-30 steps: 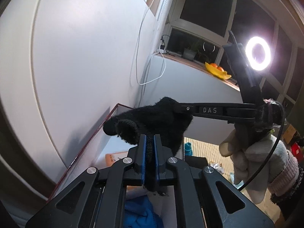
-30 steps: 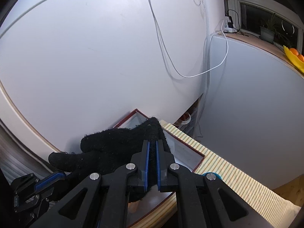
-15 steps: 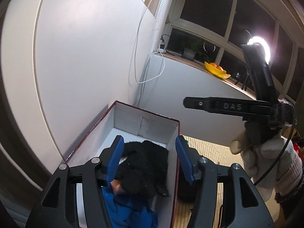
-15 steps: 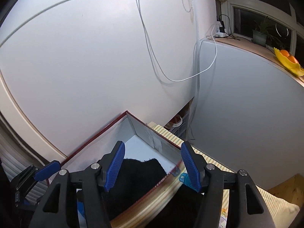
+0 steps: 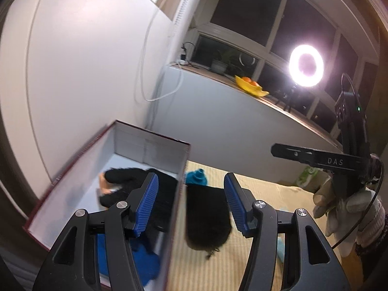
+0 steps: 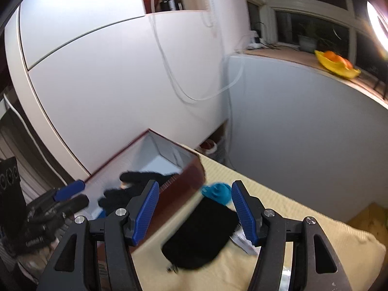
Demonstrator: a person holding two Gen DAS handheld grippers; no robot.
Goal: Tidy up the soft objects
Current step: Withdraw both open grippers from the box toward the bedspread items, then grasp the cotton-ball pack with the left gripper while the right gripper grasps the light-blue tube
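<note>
A black glove [image 5: 131,179] [image 6: 143,179] lies inside the white-lined box with the dark red rim [image 5: 150,134] [image 6: 191,167], on top of a blue cloth [image 5: 143,259]. My left gripper [image 5: 190,181] stands open over the box's right wall, holding nothing. My right gripper [image 6: 195,189] is open too, above the mat just right of the box. Between and below its fingers lies a black soft pouch [image 6: 203,232] [image 5: 206,218], with a teal soft item [image 6: 217,191] [image 5: 197,177] behind it. In the left wrist view the right gripper [image 5: 276,149] shows side-on, held by a gloved hand [image 5: 349,208].
The box sits against a white wall, on a pale yellow striped mat [image 6: 278,208] [image 5: 266,194]. A white wrapper [image 6: 242,241] lies beside the pouch. A ring light [image 5: 306,65] and a yellow fruit bowl [image 5: 252,87] stand on the window ledge behind.
Both grippers were shut on the black glove above the box. Both have opened, and the glove now lies in the box. Both grippers have drawn away to the right, the right one farther.
</note>
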